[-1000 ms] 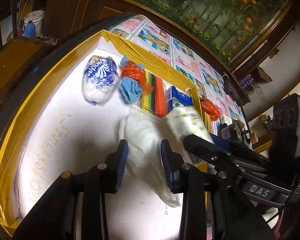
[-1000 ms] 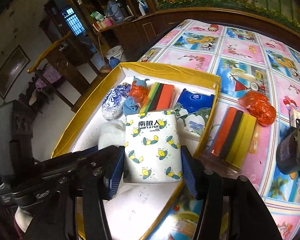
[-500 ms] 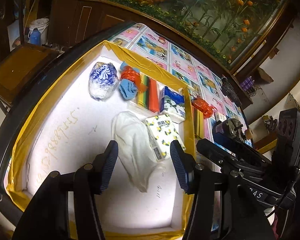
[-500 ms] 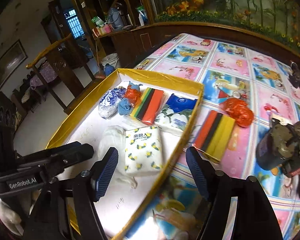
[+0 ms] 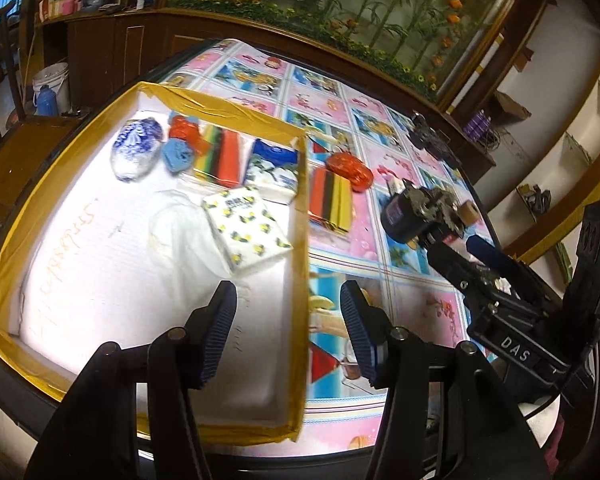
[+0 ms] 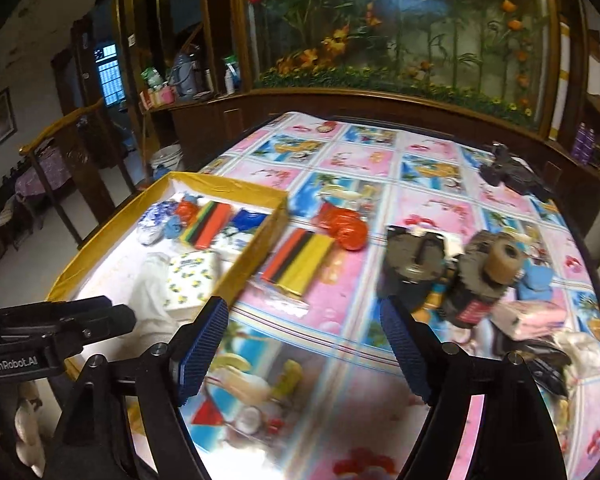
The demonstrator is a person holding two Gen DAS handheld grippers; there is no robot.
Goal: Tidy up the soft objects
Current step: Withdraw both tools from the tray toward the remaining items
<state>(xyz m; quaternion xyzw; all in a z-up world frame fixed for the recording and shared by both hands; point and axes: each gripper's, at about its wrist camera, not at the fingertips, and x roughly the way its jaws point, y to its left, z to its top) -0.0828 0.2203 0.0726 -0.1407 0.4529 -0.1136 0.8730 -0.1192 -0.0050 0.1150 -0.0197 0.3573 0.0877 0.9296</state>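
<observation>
Left gripper (image 5: 286, 328) and right gripper (image 6: 306, 350): both spread wide, empty, ribbed blue pads touching nothing. Lemon-printed tissue pack (image 5: 246, 230) inside yellow-taped tray (image 5: 302, 240), against its right wall, overlapping crumpled white cloth (image 5: 180, 236).

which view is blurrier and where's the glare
Right wrist view: motion-smeared, worst on the striped cloth pack and tray rim. Left wrist view: sharper, but the tray's white floor is blown out, washing out the white cloth.
</observation>
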